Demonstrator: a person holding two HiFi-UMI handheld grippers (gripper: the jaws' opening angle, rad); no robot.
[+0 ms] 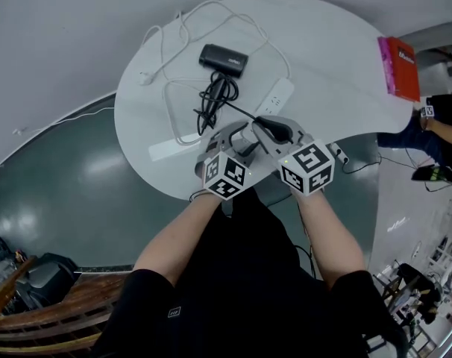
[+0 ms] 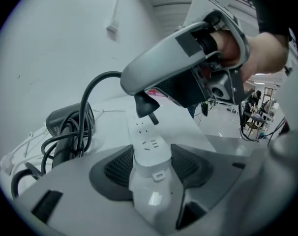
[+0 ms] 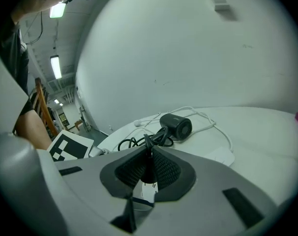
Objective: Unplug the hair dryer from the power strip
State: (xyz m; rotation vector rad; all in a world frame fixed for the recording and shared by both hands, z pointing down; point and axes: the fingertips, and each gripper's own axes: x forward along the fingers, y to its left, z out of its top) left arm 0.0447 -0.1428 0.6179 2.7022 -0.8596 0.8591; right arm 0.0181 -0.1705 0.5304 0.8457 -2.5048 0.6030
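Note:
The white power strip [image 1: 277, 95] lies on the round white table [image 1: 338, 51]. My left gripper [image 2: 151, 163] is shut on its near end [image 2: 148, 151]. My right gripper [image 3: 148, 173] is shut on the hair dryer's black plug [image 2: 145, 104], which hangs just above the strip with its prongs out of the sockets. The black cord runs from the plug to a coil [image 1: 215, 99] and on to the black hair dryer [image 1: 223, 60], seen too in the right gripper view [image 3: 176, 126]. Both grippers [image 1: 237, 142] [image 1: 274, 129] meet at the table's near edge.
A white cable [image 1: 183, 32] loops round the dryer and ends in a flat white block [image 1: 174, 146]. A red and pink book [image 1: 399, 67] lies at the table's right edge. A person's arm [image 1: 442, 129] shows at far right; wooden furniture [image 1: 39, 312] stands bottom left.

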